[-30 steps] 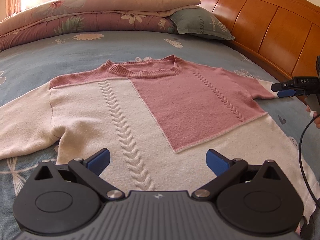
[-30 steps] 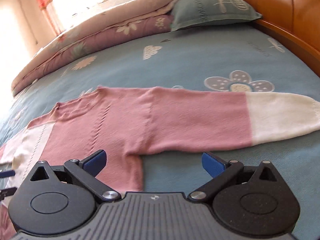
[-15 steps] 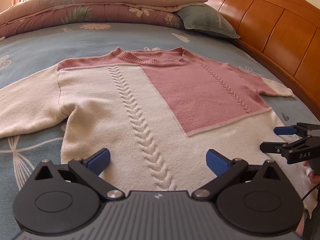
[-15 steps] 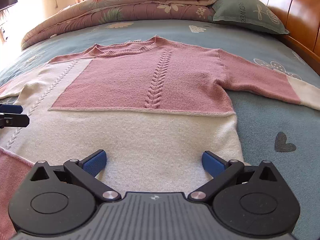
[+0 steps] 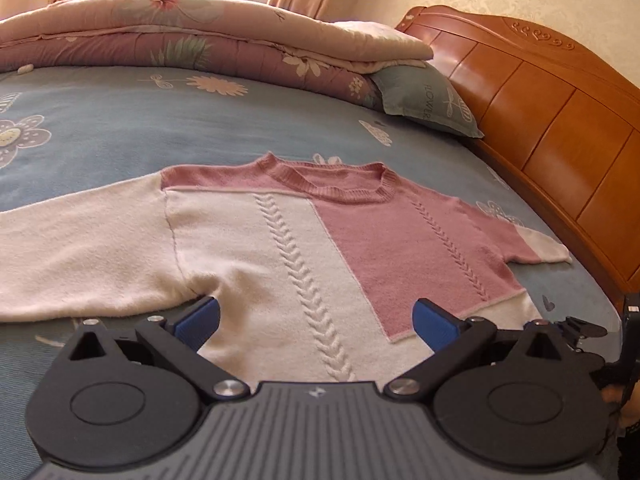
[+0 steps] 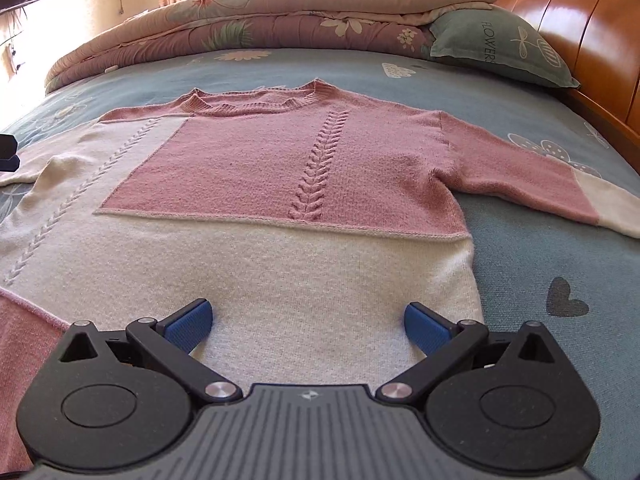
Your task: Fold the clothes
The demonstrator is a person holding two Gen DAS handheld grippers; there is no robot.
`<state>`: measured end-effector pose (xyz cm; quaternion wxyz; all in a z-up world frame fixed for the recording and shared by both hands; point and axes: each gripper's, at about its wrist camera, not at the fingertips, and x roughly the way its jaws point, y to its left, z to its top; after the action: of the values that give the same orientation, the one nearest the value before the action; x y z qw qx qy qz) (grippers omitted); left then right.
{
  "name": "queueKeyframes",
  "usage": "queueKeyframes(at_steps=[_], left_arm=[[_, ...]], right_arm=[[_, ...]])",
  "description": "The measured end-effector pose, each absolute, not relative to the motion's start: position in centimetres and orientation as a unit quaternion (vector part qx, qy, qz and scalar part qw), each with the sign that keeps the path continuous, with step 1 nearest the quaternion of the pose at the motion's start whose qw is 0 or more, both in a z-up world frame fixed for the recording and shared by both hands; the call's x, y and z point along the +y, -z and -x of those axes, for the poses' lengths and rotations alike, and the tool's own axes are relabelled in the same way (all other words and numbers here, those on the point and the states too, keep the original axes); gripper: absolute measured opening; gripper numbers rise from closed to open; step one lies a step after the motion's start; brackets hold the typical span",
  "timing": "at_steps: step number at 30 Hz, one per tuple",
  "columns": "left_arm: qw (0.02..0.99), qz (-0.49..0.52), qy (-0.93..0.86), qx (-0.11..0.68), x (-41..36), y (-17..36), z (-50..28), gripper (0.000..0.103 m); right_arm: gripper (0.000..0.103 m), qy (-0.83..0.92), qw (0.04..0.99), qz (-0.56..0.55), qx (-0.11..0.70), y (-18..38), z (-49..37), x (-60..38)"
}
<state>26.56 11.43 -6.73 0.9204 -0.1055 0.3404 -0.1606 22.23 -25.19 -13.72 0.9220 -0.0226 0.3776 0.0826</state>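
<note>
A pink and cream cable-knit sweater (image 5: 280, 248) lies flat and face up on the bed, neckline away from me, both sleeves spread out. It also shows in the right wrist view (image 6: 280, 184). My left gripper (image 5: 316, 320) is open and empty, low over the sweater's lower left part near the left armpit. My right gripper (image 6: 306, 326) is open and empty, low over the cream hem on the right side. The right gripper's body shows at the right edge of the left wrist view (image 5: 580, 332). The left gripper's tip shows at the left edge of the right wrist view (image 6: 8, 154).
The bed has a blue flowered sheet (image 5: 120, 120). A folded floral quilt (image 5: 180, 36) and a green pillow (image 5: 428, 100) lie at the far end. A wooden headboard (image 5: 560, 128) runs along the right side.
Both grippers have drawn back toward the sweater's hem. The left wrist view has tilted up and shifted left. The right gripper now sits beside the left one. Both stay open.
</note>
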Motion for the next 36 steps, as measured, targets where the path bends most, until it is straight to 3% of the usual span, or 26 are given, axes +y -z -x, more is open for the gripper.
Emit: queueKeyframes(at_steps=[9, 23, 36], left_arm=[[0.871, 0.304, 0.189, 0.335, 14.6, 7.7, -31.2, 0.102], [0.852, 0.256, 0.160, 0.428, 11.1, 10.7, -34.3, 0.102], [0.877, 0.175, 0.077, 0.441, 7.9, 9.6, -33.6, 0.102]], right_arm=[[0.103, -0.073, 0.922, 0.020, 0.379, 13.7, -22.1, -25.1], [0.103, -0.065, 0.927, 0.017, 0.369, 13.9, -21.9, -24.9], [0.103, -0.069, 0.922, 0.018, 0.381, 13.7, -22.1, -24.9]])
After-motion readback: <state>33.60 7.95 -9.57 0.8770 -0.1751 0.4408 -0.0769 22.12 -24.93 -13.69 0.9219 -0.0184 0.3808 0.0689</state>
